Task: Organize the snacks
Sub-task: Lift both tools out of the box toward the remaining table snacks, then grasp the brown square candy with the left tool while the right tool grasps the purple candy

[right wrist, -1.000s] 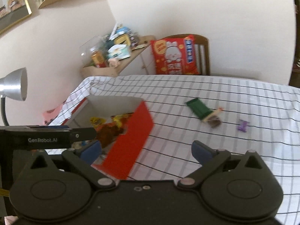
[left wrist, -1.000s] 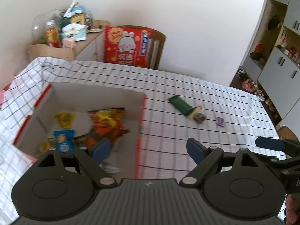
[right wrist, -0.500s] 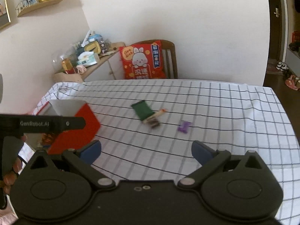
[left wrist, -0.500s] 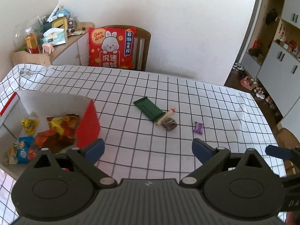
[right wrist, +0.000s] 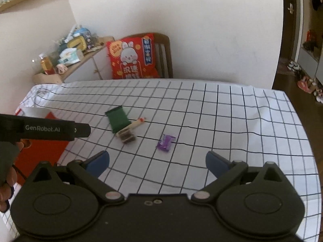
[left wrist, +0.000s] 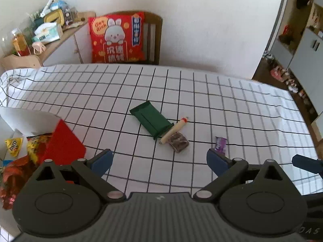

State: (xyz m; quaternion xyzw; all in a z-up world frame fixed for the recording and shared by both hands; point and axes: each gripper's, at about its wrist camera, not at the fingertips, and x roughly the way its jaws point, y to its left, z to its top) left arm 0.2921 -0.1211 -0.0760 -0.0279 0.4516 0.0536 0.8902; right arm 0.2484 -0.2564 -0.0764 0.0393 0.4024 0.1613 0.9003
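Both grippers pitched down over the checked tabletop (left wrist: 232,104), jaws wide apart, nothing between them: left gripper (left wrist: 159,160), right gripper (right wrist: 157,159). Four loose snacks mid-tabletop: green bar (left wrist: 151,121), sausage stick (left wrist: 174,129) touching its end, brown packet (left wrist: 178,142) against the stick, purple candy (left wrist: 220,144) apart to the right. Red box (left wrist: 62,147) at left edge. Only left view shows its contents: yellow and orange packets (left wrist: 22,151). Only right view shows the hand (right wrist: 8,173) on the left gripper's handle.
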